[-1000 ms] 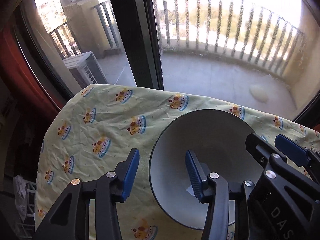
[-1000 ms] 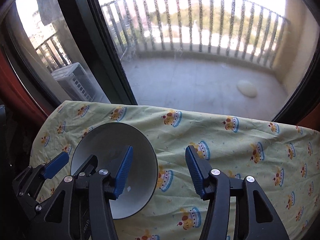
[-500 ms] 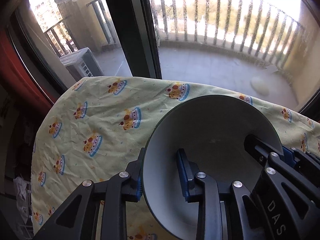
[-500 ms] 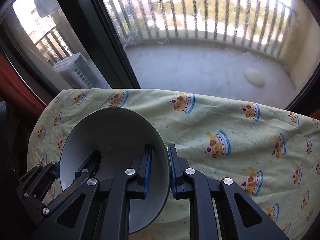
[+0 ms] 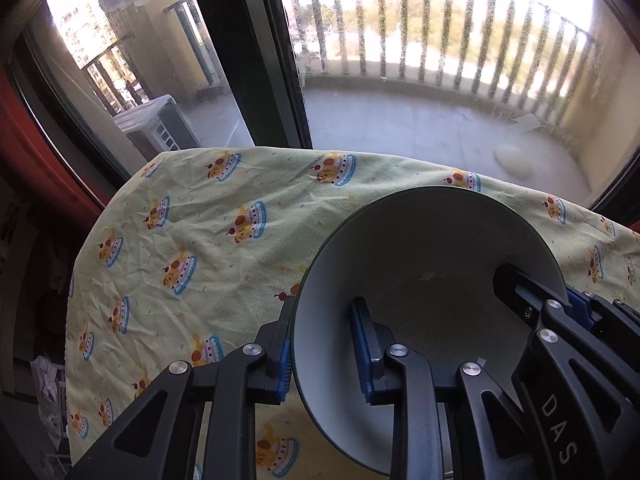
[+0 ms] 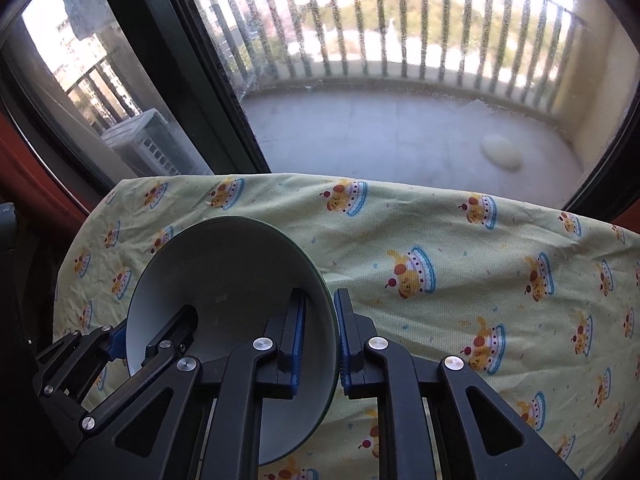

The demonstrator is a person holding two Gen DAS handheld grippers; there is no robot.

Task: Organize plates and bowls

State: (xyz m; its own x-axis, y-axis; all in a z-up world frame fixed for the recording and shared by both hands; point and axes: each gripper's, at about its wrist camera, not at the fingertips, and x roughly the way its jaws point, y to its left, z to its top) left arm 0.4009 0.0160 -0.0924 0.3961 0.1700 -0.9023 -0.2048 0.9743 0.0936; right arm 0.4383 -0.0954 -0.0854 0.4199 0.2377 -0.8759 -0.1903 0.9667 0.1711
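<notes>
A grey-white bowl (image 5: 424,264) with a dark green rim is held over the yellow cake-print tablecloth (image 5: 192,240). My left gripper (image 5: 320,344) is shut on the bowl's left rim, one finger outside and one inside. My right gripper (image 6: 320,332) is shut on the bowl's (image 6: 232,268) right rim, one finger on each side of it. The bowl looks tilted and raised off the cloth. Each gripper shows in the other's view, the right one at the bowl's far side in the left wrist view (image 5: 568,312).
The table's far edge (image 6: 360,180) runs just in front of a large window with a dark frame post (image 5: 256,52). Beyond the glass are a balcony floor, railing and an air-conditioner unit (image 5: 156,124). Cloth (image 6: 500,280) stretches to the right of the bowl.
Both grippers closed on the bowl's opposite rims, having been open a second ago. The bowl has since risen and tilted a little off the cloth.
</notes>
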